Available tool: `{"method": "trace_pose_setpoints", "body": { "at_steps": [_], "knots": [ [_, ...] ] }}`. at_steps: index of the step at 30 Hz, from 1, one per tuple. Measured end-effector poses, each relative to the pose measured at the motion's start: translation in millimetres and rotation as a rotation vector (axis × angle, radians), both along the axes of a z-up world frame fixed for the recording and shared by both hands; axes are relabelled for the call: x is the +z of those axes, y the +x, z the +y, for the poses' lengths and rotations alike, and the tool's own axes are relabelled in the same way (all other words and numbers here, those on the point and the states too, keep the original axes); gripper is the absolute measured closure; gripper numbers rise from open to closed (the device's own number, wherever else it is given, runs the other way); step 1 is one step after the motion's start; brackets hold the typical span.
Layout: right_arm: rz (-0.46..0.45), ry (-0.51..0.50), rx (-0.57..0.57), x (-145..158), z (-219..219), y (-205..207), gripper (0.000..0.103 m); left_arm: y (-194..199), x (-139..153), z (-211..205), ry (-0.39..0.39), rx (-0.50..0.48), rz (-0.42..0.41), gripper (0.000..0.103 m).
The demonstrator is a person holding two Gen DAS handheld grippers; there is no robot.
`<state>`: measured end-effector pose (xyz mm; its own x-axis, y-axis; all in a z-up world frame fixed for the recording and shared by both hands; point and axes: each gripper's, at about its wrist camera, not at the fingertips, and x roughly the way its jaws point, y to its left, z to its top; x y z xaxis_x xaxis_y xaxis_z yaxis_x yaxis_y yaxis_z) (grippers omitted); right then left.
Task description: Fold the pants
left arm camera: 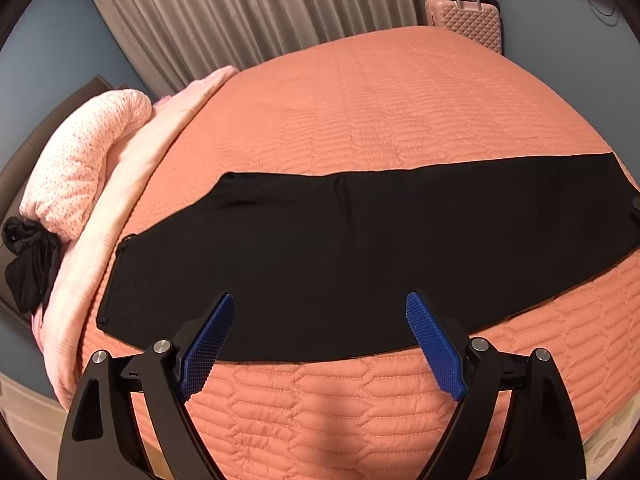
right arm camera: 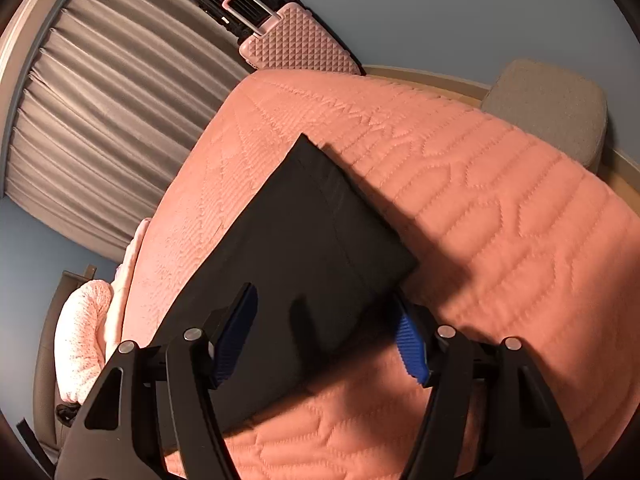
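Black pants lie flat on the orange quilted bed, folded lengthwise into one long strip from left to right. My left gripper is open and empty, hovering over the strip's near edge toward the waist end. In the right wrist view the leg end of the pants lies flat with a square hem corner. My right gripper is open, low over that end, its blue pads on either side of the cloth near the corner.
Pink pillows and a light pink blanket lie along the bed's left side, with a black garment beside them. A pink suitcase stands beyond the far edge by the grey curtain. A grey stool stands at the right.
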<state>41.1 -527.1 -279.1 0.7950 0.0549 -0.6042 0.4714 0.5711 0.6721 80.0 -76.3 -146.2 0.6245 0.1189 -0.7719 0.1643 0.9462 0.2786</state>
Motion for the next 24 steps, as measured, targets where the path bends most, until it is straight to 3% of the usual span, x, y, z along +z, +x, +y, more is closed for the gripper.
{"method": "trace_pose_setpoints", "body": {
  "at_steps": [2, 3, 4, 6, 11, 16, 18, 20, 24],
  "knots": [
    [-0.004, 0.008, -0.004, -0.4, -2.0, 6.4, 0.038, -0.2, 0.6, -3.6, -0.006, -0.007, -0.002, 0.017],
    [0.009, -0.01, 0.007, 0.0, -1.1, 11.7, 0.043, -0.6, 0.5, -6.1, 0.003, -0.014, -0.007, 0.017],
    [0.015, -0.01, 0.02, -1.3, -0.7, 14.3, 0.055, -0.9, 0.0, -8.1, 0.012, -0.02, -0.01, 0.017],
    [0.004, 0.022, 0.028, -4.5, -0.2, 14.4, 0.063, -1.1, -0.7, -11.0, 0.031, -0.029, -0.017, 0.017],
    [0.02, 0.002, 0.006, -2.4, 4.1, -1.2, 0.067, 0.3, -1.0, -8.8, 0.032, -0.037, -0.02, 0.017],
    [0.127, -0.253, -0.125, 40.2, 15.1, -48.3, 0.064, 0.9, 0.5, 10.3, 0.07, -0.019, -0.059, 0.017],
    [0.147, -0.338, -0.066, 58.8, 25.2, -44.2, 0.064, 6.7, -9.9, 20.5, 0.105, -0.003, -0.057, 0.017],
    [0.17, -0.432, 0.068, 78.2, 47.9, -23.3, 0.064, 20.5, -30.1, 36.4, 0.13, 0.035, -0.024, 0.017],
    [0.153, -0.482, 0.236, 95.1, 95.2, 15.0, 0.064, 51.6, -67.6, 87.1, 0.155, 0.148, 0.015, 0.017]
  ]
}}
